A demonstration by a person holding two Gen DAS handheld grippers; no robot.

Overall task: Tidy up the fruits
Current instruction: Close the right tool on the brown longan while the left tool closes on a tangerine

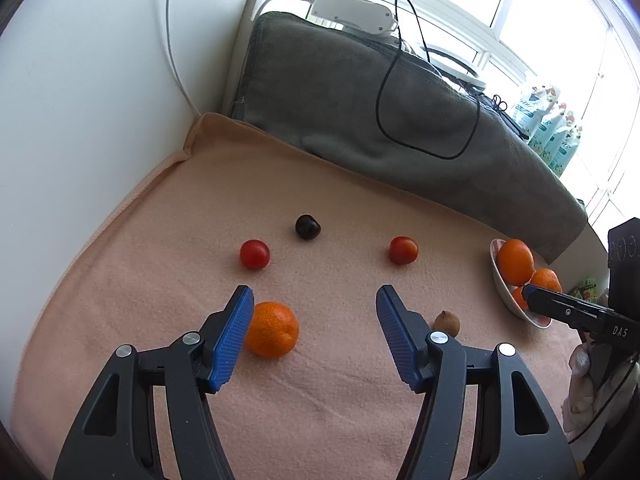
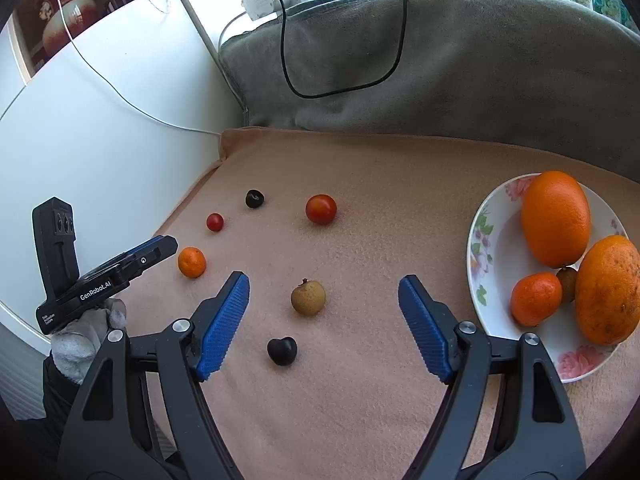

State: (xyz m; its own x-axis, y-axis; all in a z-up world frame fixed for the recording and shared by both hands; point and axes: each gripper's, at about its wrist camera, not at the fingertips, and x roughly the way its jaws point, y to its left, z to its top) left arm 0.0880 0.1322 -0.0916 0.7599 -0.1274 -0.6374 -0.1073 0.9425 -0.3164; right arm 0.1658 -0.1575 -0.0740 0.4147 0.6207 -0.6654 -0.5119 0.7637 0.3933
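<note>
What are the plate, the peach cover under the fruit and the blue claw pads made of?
Plate: probably glazed ceramic, since it is glossy white with printed flowers. Cover: soft fleece or towelling, with a matte fuzzy nap and a hemmed edge. Pads: likely rubber or moulded plastic, matte blue with a fine ridged grip texture.

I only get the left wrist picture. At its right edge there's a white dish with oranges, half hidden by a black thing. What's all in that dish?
Observer: In the right wrist view the plate holds a large orange, a second orange, a small mandarin and a little brown fruit tucked between them.
Visitor: And the black thing?
Observer: That is the right gripper. Its jaws stand open and hold nothing.
Visitor: Any fruit I'm missing?
Observer: Yes, a second dark fruit lies on the cloth, close in front of that gripper.
</note>
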